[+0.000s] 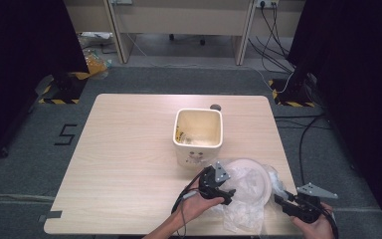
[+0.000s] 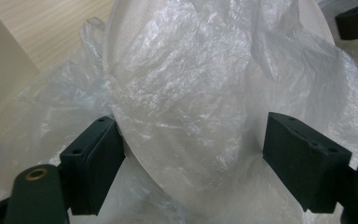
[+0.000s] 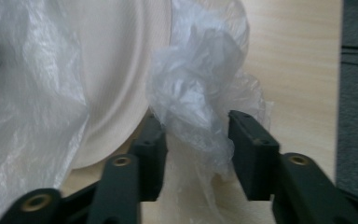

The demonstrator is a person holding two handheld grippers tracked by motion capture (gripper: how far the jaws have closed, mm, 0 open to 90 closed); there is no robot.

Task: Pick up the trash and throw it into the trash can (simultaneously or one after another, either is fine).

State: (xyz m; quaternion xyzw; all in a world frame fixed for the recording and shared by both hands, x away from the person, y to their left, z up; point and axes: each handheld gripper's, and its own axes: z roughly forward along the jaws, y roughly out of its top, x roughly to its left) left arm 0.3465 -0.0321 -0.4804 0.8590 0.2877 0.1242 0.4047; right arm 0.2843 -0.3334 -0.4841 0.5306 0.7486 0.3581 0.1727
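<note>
A white round plate lies near the table's front right, wrapped in crumpled clear plastic. My left gripper is at the plate's left edge. In the left gripper view its jaws stand wide apart with the plastic-covered plate bulging between them; I see no pad pressing. My right gripper points at the plate's right side from the table's front right corner. In the right gripper view a bunched tail of plastic hangs between its parted jaws, beside the plate's rim.
A cream square bin stands open just behind the plate, with small yellowish scraps inside. A small dark round thing lies behind the bin. The wooden table ends close in front of both hands.
</note>
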